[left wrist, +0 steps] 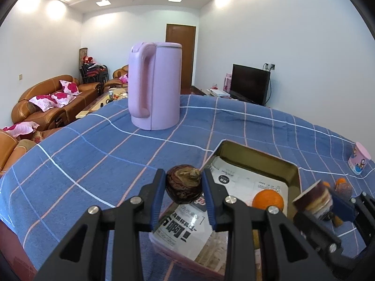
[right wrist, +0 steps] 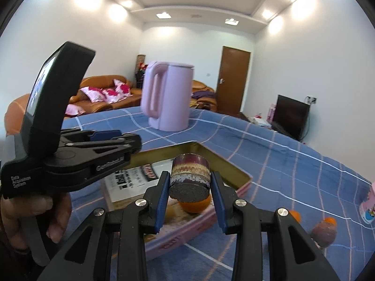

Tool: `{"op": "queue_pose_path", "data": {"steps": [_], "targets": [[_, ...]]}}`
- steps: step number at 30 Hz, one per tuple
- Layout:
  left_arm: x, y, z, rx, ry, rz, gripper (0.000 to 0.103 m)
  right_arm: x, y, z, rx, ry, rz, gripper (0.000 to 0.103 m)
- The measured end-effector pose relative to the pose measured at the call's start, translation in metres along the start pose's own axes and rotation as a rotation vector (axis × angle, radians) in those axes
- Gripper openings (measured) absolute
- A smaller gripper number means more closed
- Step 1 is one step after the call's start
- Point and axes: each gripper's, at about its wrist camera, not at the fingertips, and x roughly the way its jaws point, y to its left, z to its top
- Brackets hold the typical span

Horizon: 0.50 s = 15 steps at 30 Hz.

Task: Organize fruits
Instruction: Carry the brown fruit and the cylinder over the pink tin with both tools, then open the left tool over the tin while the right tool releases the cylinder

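L tongs (left wrist: 183,188) clenched on wrinkled dark fruit (left wrist: 183,187); R tongs (right wrist: 189,182) grip banded cylinder (right wrist: 189,175), both over tray (left wrist: 276,161) w/ orange (left wrist: 268,199).

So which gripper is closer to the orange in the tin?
Right. The right gripper hangs just above the orange; the left gripper is off to its left, over the tin's paper.

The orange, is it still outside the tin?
No, the orange lies inside the tin, near its right wall.
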Motion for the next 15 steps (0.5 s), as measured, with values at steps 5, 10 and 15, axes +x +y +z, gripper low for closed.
{"op": "queue_pose_path", "data": {"steps": [5,10,15], "targets": [[0.003,0.004,-0.002,-0.005,0.017,0.004,0.033,0.011,0.009,0.001,-0.036,0.050,0.031,0.037],[0.001,0.002,-0.004,0.007,0.018,0.002,0.036,0.019,0.013,0.001,-0.054,0.077,0.044,0.037],[-0.006,0.000,-0.006,0.016,0.004,0.011,0.046,0.019,0.015,0.001,-0.055,0.080,0.044,0.039]]}}
